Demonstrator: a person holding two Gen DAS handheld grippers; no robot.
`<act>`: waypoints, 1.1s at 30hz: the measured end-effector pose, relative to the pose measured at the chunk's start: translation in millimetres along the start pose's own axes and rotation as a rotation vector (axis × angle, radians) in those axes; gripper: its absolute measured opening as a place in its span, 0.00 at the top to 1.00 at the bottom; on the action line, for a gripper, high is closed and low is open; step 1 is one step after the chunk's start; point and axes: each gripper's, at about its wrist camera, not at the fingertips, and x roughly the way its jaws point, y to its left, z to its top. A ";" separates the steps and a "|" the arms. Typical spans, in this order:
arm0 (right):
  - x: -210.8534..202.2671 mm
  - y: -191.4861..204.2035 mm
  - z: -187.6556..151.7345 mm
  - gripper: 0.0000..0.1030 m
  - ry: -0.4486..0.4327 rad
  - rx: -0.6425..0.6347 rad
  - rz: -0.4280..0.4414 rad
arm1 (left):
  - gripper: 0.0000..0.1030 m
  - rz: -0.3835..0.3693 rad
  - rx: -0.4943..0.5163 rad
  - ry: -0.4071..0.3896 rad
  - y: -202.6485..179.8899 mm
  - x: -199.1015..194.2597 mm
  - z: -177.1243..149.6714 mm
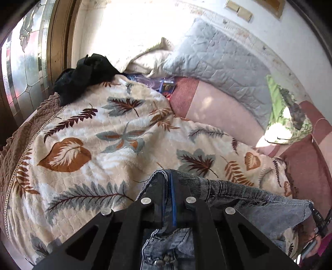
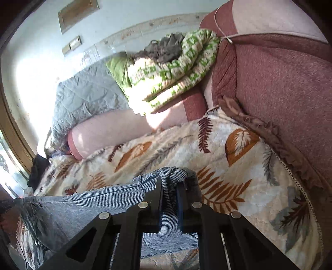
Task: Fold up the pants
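two grippers, the left gripper (image 1: 169, 176) and the right gripper (image 2: 176, 178), each with two fingers; one pair of grey-blue pants (image 1: 238, 193) spanning both. one leaf-print blanket (image 1: 99, 128), one grey quilted pillow (image 1: 220, 62), one green-and-white folded quilt (image 2: 172, 70), one long pink bolster (image 2: 116, 128). one black garment (image 1: 83, 76) at the blanket's far left corner; two wall switch plates (image 1: 238, 9).
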 end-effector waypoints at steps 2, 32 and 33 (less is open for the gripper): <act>-18.2 -2.6 -9.1 0.90 -0.009 -0.028 0.011 | 0.95 -0.025 0.001 -0.036 3.2 -31.5 -23.8; -85.7 -63.8 -118.7 0.38 0.173 0.039 0.171 | 0.95 0.202 0.200 0.141 26.7 -73.6 -228.1; -89.4 -62.4 -111.5 0.38 0.144 0.056 0.196 | 0.95 0.206 0.211 0.144 22.6 -67.7 -226.6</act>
